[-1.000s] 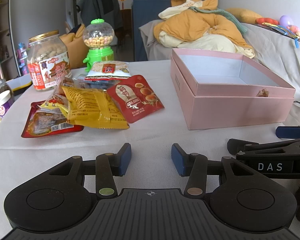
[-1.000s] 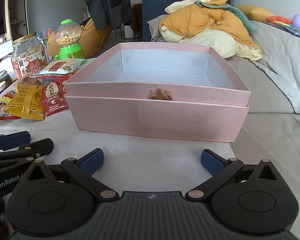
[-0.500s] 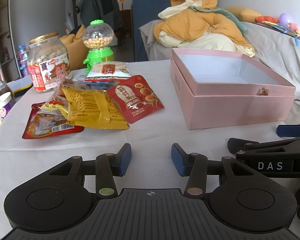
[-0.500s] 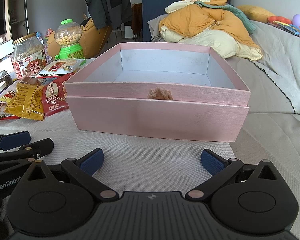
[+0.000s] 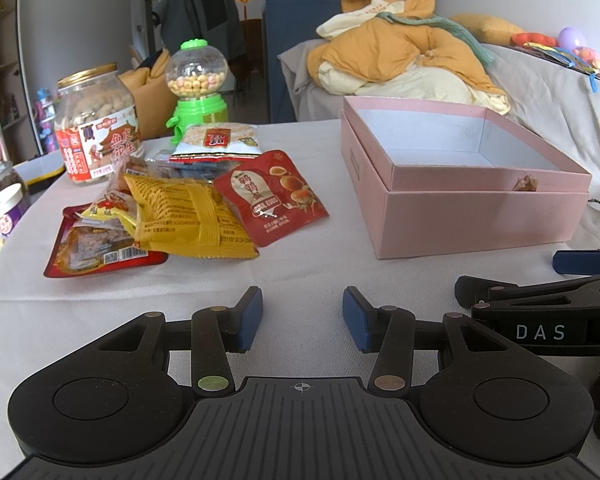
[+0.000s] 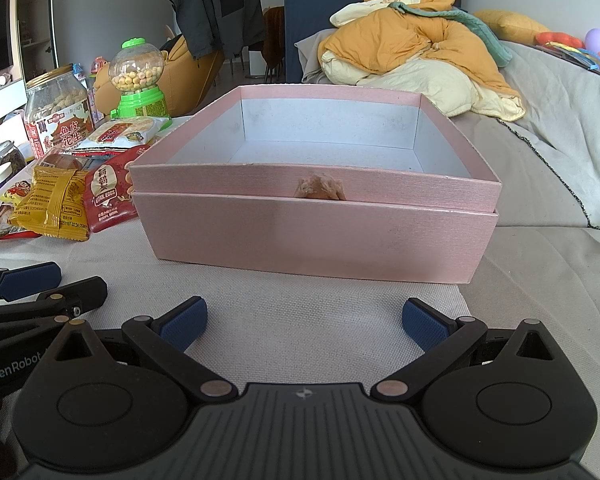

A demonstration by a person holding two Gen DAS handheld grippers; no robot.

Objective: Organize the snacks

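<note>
Blue pads on your left gripper (image 5: 302,320) stand partly apart with nothing between them, low over the white cloth of the table (image 5: 292,276). Your right gripper (image 6: 304,326) gapes wider, also empty, facing the pink box (image 6: 316,236).

Nothing looks packed yet, so the step in hand is likely the first pick. Take the top packet rather than digging under the pile. The red quail-egg pouch (image 5: 274,198) lies nearest the box, its left edge tucked under the yellow packet (image 5: 188,224); come down on its free right edge, pinch the flat film, lift clear, then carry it over the box wall. Widen the left gripper before you reach.

The snacks sit left of the box in an overlapping heap: a red packet (image 5: 100,250) at the bottom left, the yellow one across it, a white packet (image 5: 216,142) behind. All are thin, crinkly and likely slippery. Farther back stand a peanut jar (image 5: 98,124) and a green candy dispenser (image 5: 196,80). The box is open, its pale interior bare as far as you can see, with a small brownish tab (image 6: 320,188) on its front wall.
</note>
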